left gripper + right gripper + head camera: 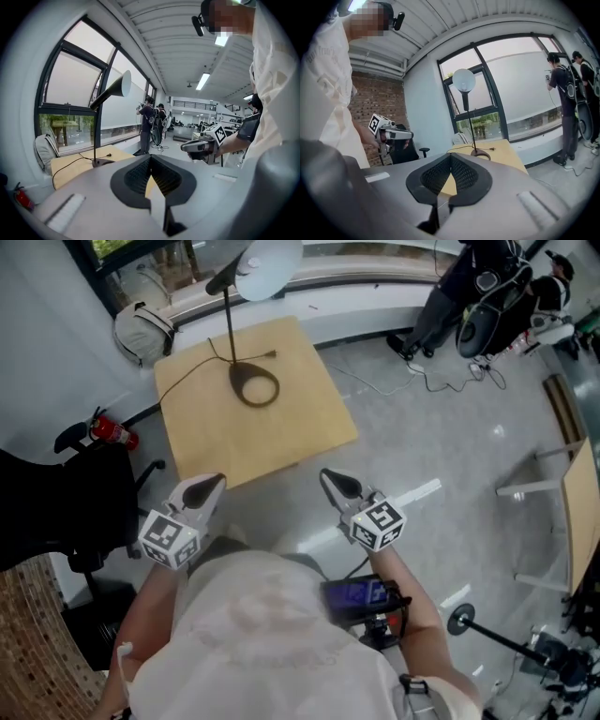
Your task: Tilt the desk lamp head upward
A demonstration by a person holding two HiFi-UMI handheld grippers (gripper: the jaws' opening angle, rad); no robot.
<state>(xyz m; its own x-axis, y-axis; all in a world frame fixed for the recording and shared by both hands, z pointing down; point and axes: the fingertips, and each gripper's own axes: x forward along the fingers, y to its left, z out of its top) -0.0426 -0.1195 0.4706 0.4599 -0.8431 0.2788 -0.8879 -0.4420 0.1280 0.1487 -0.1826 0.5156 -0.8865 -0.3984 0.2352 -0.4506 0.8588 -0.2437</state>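
desk lamp head (269, 266) stands on its stem at the far side of the wooden table (309, 418), beyond reach because your left gripper (208, 484) and right gripper (335, 480) hang clenched, empty, by your body.

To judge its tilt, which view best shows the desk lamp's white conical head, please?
The left gripper view: the white conical lamp head appears in side profile. The right gripper view shows it face-on as a disc; the head view, from above at the frame's edge.
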